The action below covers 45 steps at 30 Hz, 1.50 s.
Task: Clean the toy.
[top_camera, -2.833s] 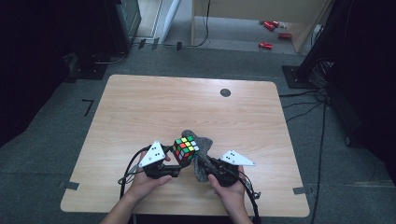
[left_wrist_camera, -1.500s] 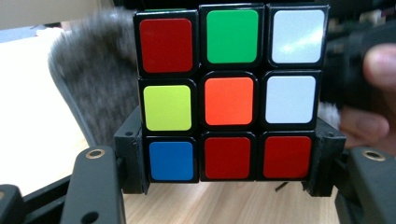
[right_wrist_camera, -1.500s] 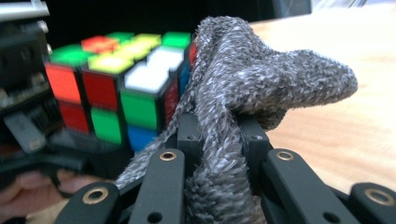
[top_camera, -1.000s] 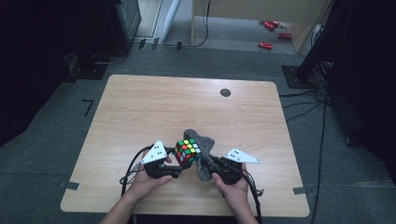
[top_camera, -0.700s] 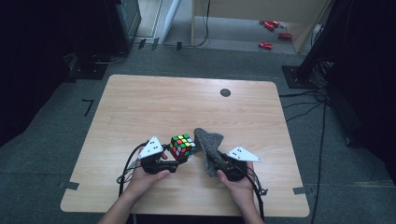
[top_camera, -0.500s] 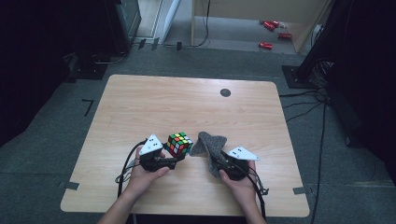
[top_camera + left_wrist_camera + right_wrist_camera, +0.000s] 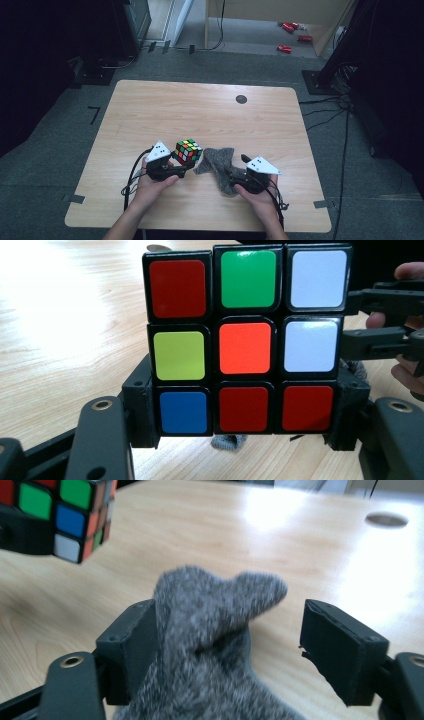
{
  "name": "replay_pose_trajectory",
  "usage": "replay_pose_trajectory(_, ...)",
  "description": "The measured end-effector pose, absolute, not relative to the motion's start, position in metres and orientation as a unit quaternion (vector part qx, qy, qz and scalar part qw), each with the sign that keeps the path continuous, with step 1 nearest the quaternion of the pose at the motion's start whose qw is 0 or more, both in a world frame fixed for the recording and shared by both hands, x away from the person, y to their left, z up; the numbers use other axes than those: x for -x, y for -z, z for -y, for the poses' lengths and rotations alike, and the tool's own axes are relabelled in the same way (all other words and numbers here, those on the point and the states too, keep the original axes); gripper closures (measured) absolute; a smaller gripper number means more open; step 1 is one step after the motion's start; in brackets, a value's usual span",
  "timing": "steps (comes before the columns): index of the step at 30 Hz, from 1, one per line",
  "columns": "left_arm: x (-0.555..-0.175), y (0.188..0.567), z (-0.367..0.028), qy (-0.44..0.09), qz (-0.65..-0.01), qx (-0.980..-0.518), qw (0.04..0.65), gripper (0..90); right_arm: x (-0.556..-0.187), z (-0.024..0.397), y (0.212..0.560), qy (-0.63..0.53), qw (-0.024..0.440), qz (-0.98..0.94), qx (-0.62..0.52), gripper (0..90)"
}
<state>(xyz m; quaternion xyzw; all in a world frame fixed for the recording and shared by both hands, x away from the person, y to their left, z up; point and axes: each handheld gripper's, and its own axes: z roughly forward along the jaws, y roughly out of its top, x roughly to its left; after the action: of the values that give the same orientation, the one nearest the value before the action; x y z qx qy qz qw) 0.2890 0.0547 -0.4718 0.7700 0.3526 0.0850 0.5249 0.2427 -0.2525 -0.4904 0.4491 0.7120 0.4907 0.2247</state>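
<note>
Left gripper [image 7: 176, 167]: we've got it clamped tight on the cube [image 7: 188, 151]; in the left gripper view the two black jaws press on the cube's bottom row from either side.

Cube: scrambled 3x3, held up off the table [image 7: 200, 115], near the front edge and a bit left of the middle. The face toward the left gripper's camera reads red, green, white on top, then yellow-green, orange, white, then blue, red, red [image 7: 245, 340].

Right gripper [image 7: 231, 176]: jaws have just been opening and now stand wide apart. The grey cloth [image 7: 217, 165] still sits between them. In the right gripper view the cloth [image 7: 210, 645] leans on the one jaw, while the other jaw stands clear of it with a gap of bare table between. So nothing's pinched there that we can see.

Cloth: crumpled grey fuzzy thing lying on the table just right of the cube, one end reaching under the cube's side, the other running back into the right gripper.

Cube vs cloth: right next to each other from the high view; we can't tell if they touch.

Hands: both come in from the front edge, one on each gripper, cables trailing back.

Table extras: a dark round hole [image 7: 241, 99] toward the far right part of the top, well away from everything.
</note>
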Motion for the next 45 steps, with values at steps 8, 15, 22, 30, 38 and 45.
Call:
replay_pose_trajectory(8, -0.291, 0.470, -0.055, -0.077, -0.358, -0.767, 0.527, 35.1, -0.237, 0.248, 0.477, -0.527, 0.252, -0.707, -0.399, 22.7)
replay_pose_trajectory(15, -0.291, 0.468, -0.053, -0.060, -0.356, -0.767, 0.531, 35.1, -0.234, 0.238, 0.479, -0.541, 0.268, -0.713, -0.356, 26.2)
replay_pose_trajectory(22, -0.291, 0.466, -0.052, -0.046, -0.357, -0.767, 0.532, 35.1, -0.233, 0.227, 0.486, -0.542, 0.280, -0.722, -0.325, 25.4)
replay_pose_trajectory(30, -0.288, 0.465, -0.045, -0.029, -0.347, -0.773, 0.530, 35.1, -0.231, 0.216, 0.491, -0.535, 0.309, -0.732, -0.288, 22.9)
replay_pose_trajectory(38, -0.286, 0.461, -0.042, 0.002, -0.344, -0.775, 0.530, 35.1, -0.229, 0.207, 0.497, -0.524, 0.338, -0.742, -0.245, 22.3)
replay_pose_trajectory(45, -0.286, 0.461, -0.037, 0.021, -0.338, -0.784, 0.520, 35.1, -0.228, 0.204, 0.500, -0.525, 0.347, -0.744, -0.226, 22.3)
